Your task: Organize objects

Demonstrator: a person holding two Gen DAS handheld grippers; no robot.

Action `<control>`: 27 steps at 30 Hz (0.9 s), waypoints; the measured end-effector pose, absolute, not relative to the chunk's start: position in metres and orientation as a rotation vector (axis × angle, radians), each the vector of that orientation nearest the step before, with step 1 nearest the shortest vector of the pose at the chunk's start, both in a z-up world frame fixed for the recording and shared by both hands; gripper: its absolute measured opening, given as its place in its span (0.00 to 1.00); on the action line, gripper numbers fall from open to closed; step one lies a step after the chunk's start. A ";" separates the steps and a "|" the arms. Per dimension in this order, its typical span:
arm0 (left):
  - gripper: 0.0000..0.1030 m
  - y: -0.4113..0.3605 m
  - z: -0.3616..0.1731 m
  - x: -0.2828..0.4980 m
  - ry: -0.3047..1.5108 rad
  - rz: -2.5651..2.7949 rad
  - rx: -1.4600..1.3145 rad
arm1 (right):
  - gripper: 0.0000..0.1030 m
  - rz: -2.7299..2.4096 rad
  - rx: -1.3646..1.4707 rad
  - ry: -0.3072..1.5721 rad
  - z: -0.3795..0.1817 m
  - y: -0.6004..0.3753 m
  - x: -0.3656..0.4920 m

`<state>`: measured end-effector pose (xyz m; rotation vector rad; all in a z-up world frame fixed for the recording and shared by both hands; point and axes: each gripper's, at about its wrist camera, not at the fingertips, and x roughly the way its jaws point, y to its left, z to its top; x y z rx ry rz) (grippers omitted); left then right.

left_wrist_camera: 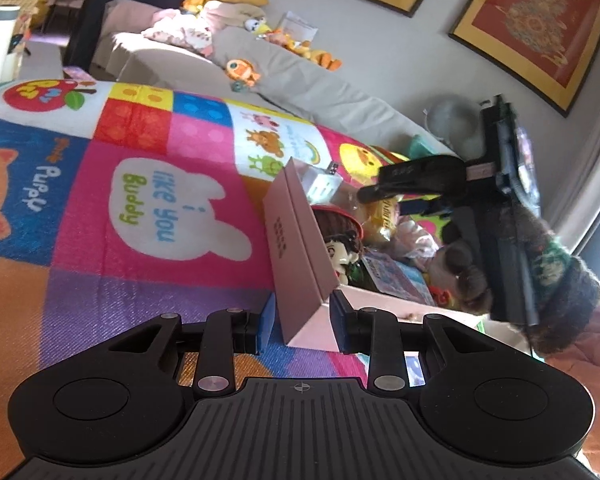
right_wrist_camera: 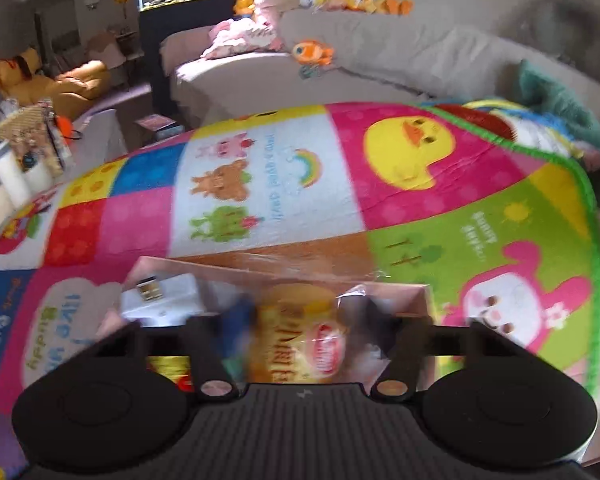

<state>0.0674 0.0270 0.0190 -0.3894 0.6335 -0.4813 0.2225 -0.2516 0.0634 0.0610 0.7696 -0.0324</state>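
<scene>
Left gripper (left_wrist_camera: 303,322) straddles pink cardboard box (left_wrist_camera: 300,248) wall, pads not quite touching. Right gripper (right_wrist_camera: 304,320) clamps crinkly plastic snack bag (right_wrist_camera: 300,340); frame blurred.

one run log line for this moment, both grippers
left hand-held gripper: open around pink box corner | right hand-held gripper: over box, around yellow snack bag, grip unclear (blur) | surface: play mat

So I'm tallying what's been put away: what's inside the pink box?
In the pink box: a doll, a white charger, a yellow snack packet, a blue packet. The rest is covered by the right gripper.
</scene>
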 end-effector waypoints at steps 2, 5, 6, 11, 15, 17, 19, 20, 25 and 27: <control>0.32 0.030 0.019 0.068 0.635 -0.473 -0.401 | 0.45 -0.015 0.081 0.739 0.079 -0.252 0.211; 0.32 0.031 0.019 0.068 0.635 -0.475 -0.411 | 0.45 0.028 0.107 0.683 0.117 -0.259 0.184; 0.32 0.031 0.019 0.068 0.637 -0.478 -0.413 | 0.45 0.035 0.118 0.676 0.129 -0.262 0.175; 0.32 0.029 0.017 0.069 0.646 -0.478 -0.409 | 0.45 0.056 0.221 0.736 0.158 -0.278 0.161; 0.32 0.029 0.019 0.069 0.640 -0.472 -0.412 | 0.56 -0.009 0.212 0.852 0.130 -0.279 0.182; 0.32 0.029 0.024 0.068 0.645 -0.471 -0.404 | 0.57 -0.085 0.220 0.892 0.111 -0.284 0.189; 0.32 0.026 0.032 0.065 0.646 -0.474 -0.373 | 0.57 -0.105 0.211 0.870 0.103 -0.290 0.185; 0.32 0.023 0.036 0.064 0.647 -0.471 -0.343 | 0.57 -0.105 0.211 0.847 0.104 -0.294 0.178; 0.32 -0.001 0.055 0.069 0.672 -0.454 -0.229 | 0.63 -0.055 0.179 0.682 0.116 -0.307 0.115; 0.32 -0.011 0.063 0.077 0.672 -0.440 -0.197 | 0.64 -0.036 0.101 0.613 0.115 -0.306 0.084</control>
